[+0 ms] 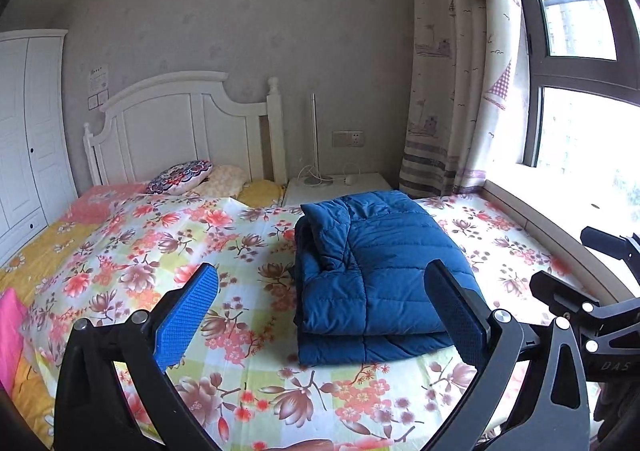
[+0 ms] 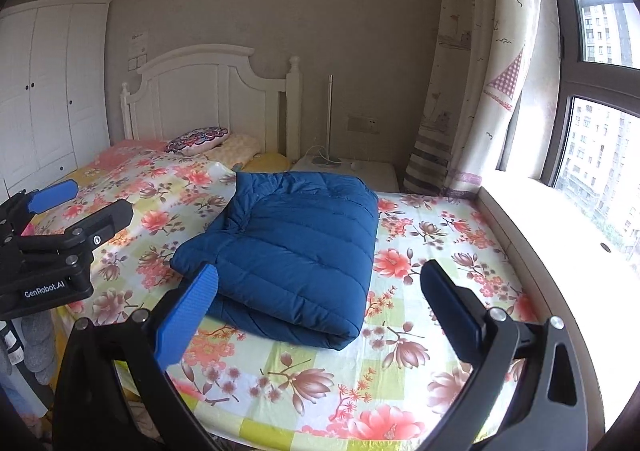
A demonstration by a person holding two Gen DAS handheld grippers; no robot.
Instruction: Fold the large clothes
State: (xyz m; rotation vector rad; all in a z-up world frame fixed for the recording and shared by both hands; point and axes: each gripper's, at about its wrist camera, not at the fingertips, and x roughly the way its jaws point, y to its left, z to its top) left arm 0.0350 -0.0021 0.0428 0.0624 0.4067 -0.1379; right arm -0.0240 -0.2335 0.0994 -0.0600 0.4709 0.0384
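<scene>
1. Left gripper (image 1: 320, 315): fingers spread wide, nothing between the pads. The left pad is blue and finely ribbed; the right pad reads dark from this angle.
2. Right gripper (image 2: 318, 313): fingers likewise spread wide and empty. Same ribbed blue pads on black link arms.
3. Both grippers hang above the near end of the bed (image 1: 248, 383), apart from the jacket (image 1: 380, 271), pointing slightly down toward it.
4. Key relation: the jacket lies ahead of both sets of fingers, on the bed. Seen from the left gripper it sits ahead and to the right; seen from the right gripper it sits ahead and to the left. It therefore lies between the two hands, neither clearly nearer.
5. Long axis: runs away from the fingers toward the headboard (image 1: 180, 123).
6. Jacket: dark blue, quilted, puffy, folded into a thick stacked rectangle; the near edge is a rounded fold, the left side shows loose layered edges.
7. Judgement: the fold appears complete.
8. Bed cover: smooth, floral, flat.
</scene>
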